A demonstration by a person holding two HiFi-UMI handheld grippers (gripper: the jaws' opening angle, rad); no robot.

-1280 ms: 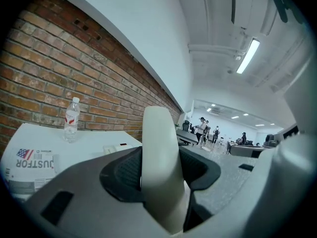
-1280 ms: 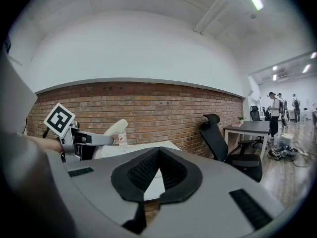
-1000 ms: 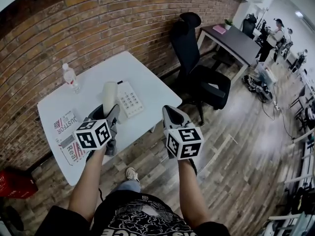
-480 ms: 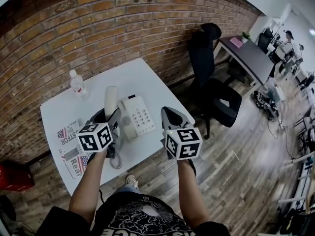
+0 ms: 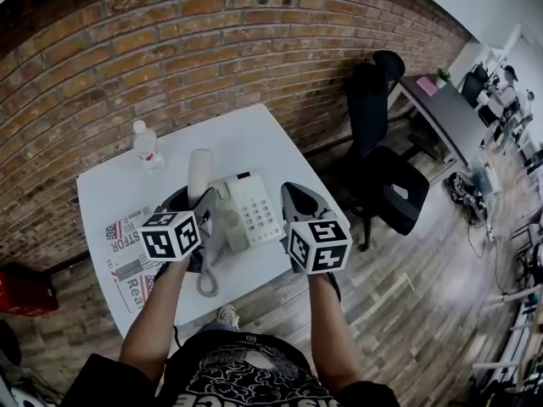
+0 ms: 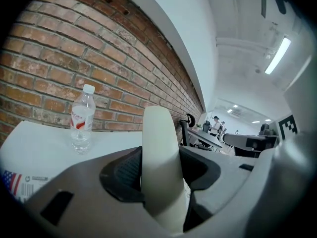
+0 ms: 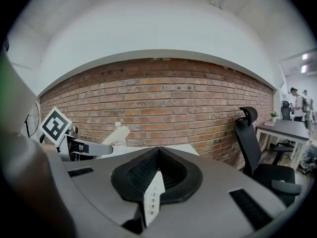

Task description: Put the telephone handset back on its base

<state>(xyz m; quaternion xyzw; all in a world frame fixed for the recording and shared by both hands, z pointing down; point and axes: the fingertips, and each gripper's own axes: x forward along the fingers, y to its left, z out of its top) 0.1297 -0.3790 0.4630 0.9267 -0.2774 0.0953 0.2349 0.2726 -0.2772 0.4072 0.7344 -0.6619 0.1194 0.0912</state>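
Note:
The cream handset [image 5: 198,170] stands nearly upright, with my left gripper [image 5: 188,200] shut on its lower part. In the left gripper view the handset [image 6: 159,152] fills the gap between the dark pads. The white telephone base [image 5: 249,213] with its keypad lies on the white table [image 5: 254,138], just right of the handset. A coiled cord [image 5: 207,283] hangs near the table's front edge. My right gripper [image 5: 294,195] is shut on nothing, over the base's right side. Part of the keypad [image 7: 151,203] shows below its closed tips [image 7: 158,151].
A clear water bottle [image 5: 147,146] stands at the back left of the table, also seen as the bottle [image 6: 80,117]. Newspapers [image 5: 127,253] lie at the front left. A brick wall [image 5: 170,49] backs the table. A black office chair [image 5: 383,164] stands to the right.
Both grippers have come in over the table toward the telephone base, which now lies between them. The left gripper still holds the handset upright; the right stays shut.

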